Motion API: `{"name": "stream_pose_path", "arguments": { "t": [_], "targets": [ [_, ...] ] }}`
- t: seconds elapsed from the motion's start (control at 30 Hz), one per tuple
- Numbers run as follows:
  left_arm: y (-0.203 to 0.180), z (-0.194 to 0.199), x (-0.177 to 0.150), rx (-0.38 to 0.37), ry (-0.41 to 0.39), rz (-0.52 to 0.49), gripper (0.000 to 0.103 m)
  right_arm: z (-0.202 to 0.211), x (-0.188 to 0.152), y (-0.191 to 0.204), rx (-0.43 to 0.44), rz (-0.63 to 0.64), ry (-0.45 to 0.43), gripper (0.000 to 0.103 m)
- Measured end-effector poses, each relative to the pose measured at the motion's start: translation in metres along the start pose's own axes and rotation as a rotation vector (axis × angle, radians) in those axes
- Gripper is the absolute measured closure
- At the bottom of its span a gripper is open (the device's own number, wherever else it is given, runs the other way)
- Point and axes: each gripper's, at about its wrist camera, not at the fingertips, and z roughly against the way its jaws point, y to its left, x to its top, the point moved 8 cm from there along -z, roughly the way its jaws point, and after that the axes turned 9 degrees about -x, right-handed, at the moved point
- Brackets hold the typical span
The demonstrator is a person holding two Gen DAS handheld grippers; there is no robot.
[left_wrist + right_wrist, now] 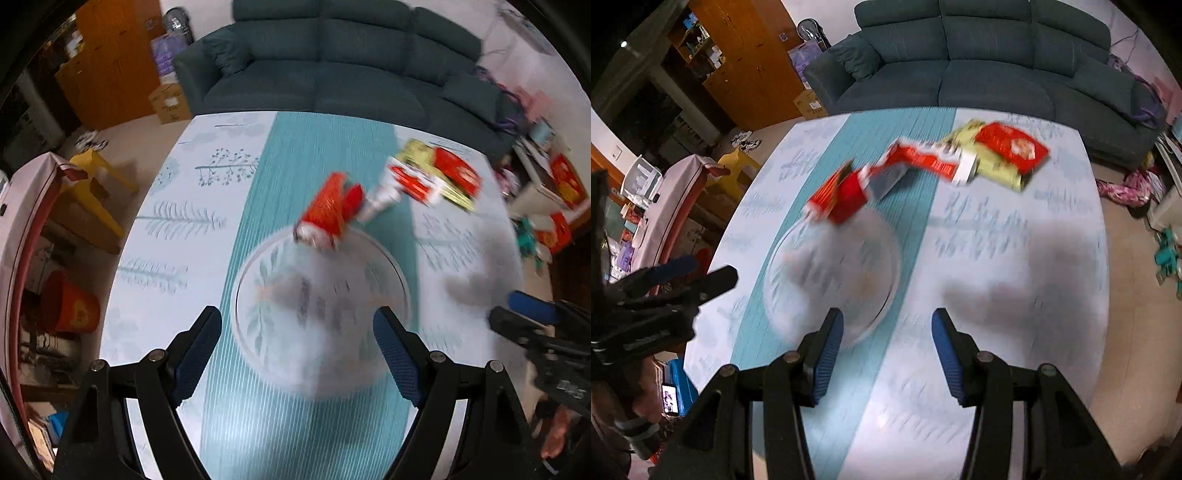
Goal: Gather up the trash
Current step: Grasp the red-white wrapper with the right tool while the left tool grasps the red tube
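Note:
Both views are motion-blurred. Several wrappers lie on the table beyond a white round plate. A crumpled red-orange wrapper lies at the plate's far rim. A red and white packet and a yellow packet with a red one on top lie farther right. My left gripper is open and empty above the plate. My right gripper is open and empty over the plate's near right edge; it also shows in the left wrist view.
The table has a pale tree-print cloth with a teal runner. A dark teal sofa stands behind it. A red bucket and yellow stool stand on the floor at left.

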Motion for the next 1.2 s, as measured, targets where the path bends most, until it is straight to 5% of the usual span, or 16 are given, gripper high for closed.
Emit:
{"name": "stream_pose_path", "arguments": {
  "t": [0.33, 0.57, 1.03, 1.07, 1.13, 1.2],
  "targets": [
    [0.003, -0.091, 0.058, 0.043, 0.097, 0.017, 0.021, -0.049, 0.091, -0.028, 0.108, -0.095, 0.005, 0.053],
    [-0.003, -0.14, 0.063, 0.028, 0.174, 0.03, 0.043, -0.079, 0.119, -0.022, 0.18, -0.151, 0.051, 0.053],
    [0.01, -0.138, 0.065, 0.027, 0.089, 0.128, 0.064, -0.146, 0.142, 0.018, 0.186, -0.198, 0.143, 0.053],
    [0.011, -0.135, 0.063, 0.017, 0.081, 0.145, 0.067, -0.151, 0.139, 0.02, 0.183, -0.194, 0.156, 0.055],
    [0.014, -0.127, 0.06, 0.002, 0.064, 0.171, 0.071, -0.157, 0.132, 0.024, 0.176, -0.172, 0.169, 0.08],
    [0.018, -0.12, 0.056, -0.01, 0.055, 0.182, 0.075, -0.156, 0.124, 0.031, 0.179, -0.14, 0.17, 0.091]
  ]
}}
